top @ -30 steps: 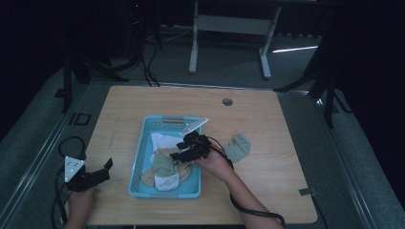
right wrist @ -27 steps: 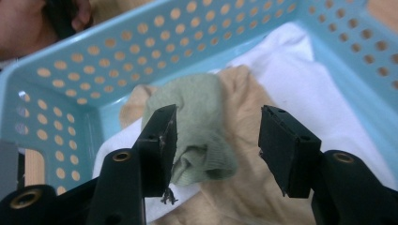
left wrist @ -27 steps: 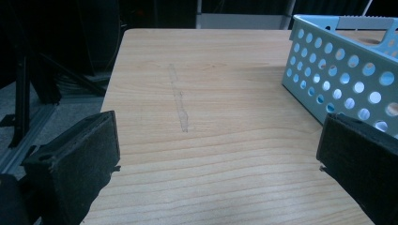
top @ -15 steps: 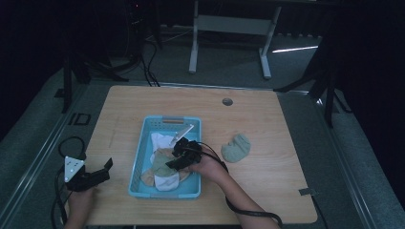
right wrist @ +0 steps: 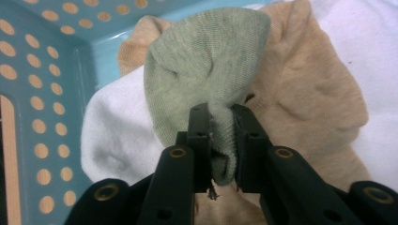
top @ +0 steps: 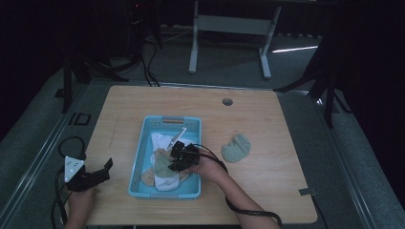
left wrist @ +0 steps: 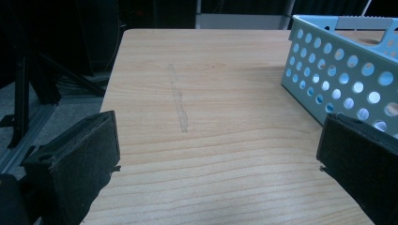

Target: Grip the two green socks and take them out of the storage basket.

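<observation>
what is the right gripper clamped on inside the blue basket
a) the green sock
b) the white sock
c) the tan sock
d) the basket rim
a: in the right gripper view the right gripper has a fold of the green sock pinched between its jaws, above the tan sock and white sock.

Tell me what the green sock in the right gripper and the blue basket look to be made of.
Green sock: soft knit fabric, matte; fine ribbed weave shows, and it bunches where the right gripper pinches it. Blue basket: looks like moulded plastic, smooth with a slight sheen; its walls are stiff, with even rows of round holes.
</observation>
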